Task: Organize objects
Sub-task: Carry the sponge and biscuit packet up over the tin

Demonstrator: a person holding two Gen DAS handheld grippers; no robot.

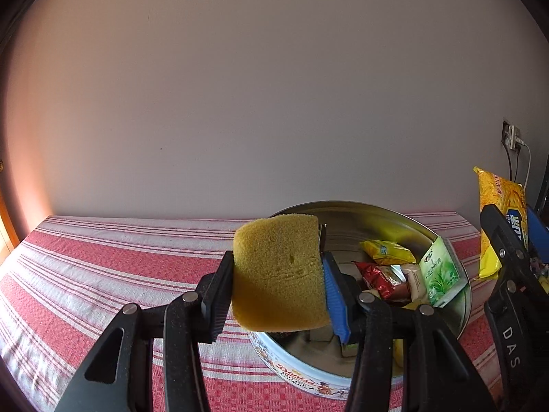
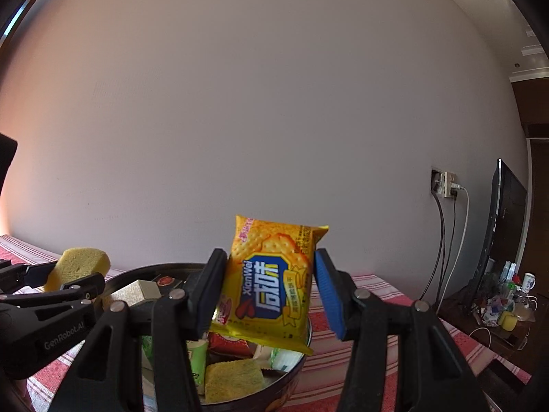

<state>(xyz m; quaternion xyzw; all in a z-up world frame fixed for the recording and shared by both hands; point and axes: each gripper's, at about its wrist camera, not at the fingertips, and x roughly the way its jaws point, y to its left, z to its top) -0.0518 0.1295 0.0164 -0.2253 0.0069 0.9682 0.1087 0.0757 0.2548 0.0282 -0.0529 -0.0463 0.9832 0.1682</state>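
My left gripper (image 1: 276, 295) is shut on a yellow sponge (image 1: 278, 261), held in the air over the near left rim of a round cookie tin (image 1: 343, 207). The tin holds a green tea packet (image 1: 441, 274), a red packet (image 1: 377, 278) and a small yellow packet (image 1: 387, 252). My right gripper (image 2: 271, 285) is shut on a yellow cracker packet (image 2: 274, 257), raised above the tin (image 2: 144, 269). Another sponge (image 2: 233, 377) and a gold box (image 2: 140, 292) lie in the tin. The left gripper's sponge (image 2: 79, 264) shows at the left of the right wrist view.
A red and white striped cloth (image 1: 103, 267) covers the table, which ends at a plain wall. A wall socket (image 2: 446, 183) with hanging cables is at the right. Beyond the table's right edge stand a dark screen (image 2: 504, 213) and a cluttered low table (image 2: 504, 309).
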